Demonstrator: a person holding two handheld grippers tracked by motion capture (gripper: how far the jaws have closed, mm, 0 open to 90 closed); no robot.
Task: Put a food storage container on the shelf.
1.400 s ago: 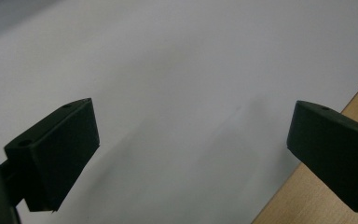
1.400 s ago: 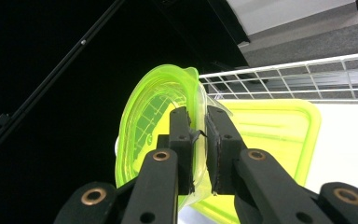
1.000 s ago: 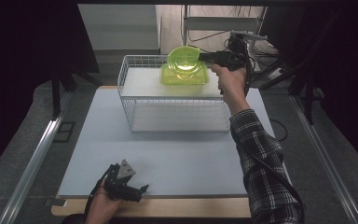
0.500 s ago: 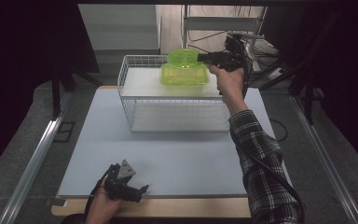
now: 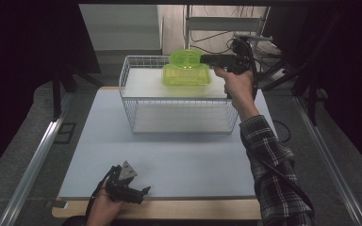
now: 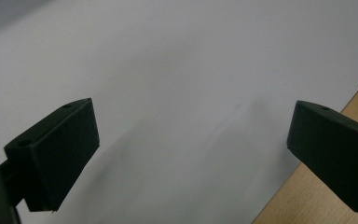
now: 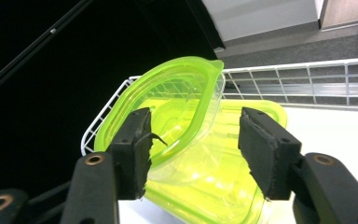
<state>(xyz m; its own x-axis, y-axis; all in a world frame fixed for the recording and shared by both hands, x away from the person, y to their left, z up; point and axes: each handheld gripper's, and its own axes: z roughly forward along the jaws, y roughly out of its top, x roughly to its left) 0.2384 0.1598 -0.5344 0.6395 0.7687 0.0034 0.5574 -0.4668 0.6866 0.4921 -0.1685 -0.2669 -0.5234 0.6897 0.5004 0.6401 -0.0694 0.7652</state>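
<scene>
Jaws of the left gripper (image 5: 127, 186) stand wide apart with nothing between them, low over the pale surface (image 5: 179, 165) near its front wooden edge, held in the left hand (image 5: 104, 207).

Further right and toward the back sits a white wire basket (image 5: 179, 115). At its rear right, a translucent green container (image 7: 186, 112) is tipped up on its side, resting on or against a second, flatter green container (image 7: 223, 186) beneath it; whether the two nest or merely touch is hard to make out.

At the far right, the right gripper (image 7: 193, 144) reaches in with jaws apart, straddling the tilted container's rim without clamping it. From above, whether a jaw touches the plastic cannot be told.

The container looks like thin, light plastic: likely flexible at the wall, smooth enough to slip, and prone to bowing if squeezed hard. The rolled rim seems the stiffest place to grip, pinched across its lip.

The lower container's base is cut off, and the basket's far side falls into darkness.
</scene>
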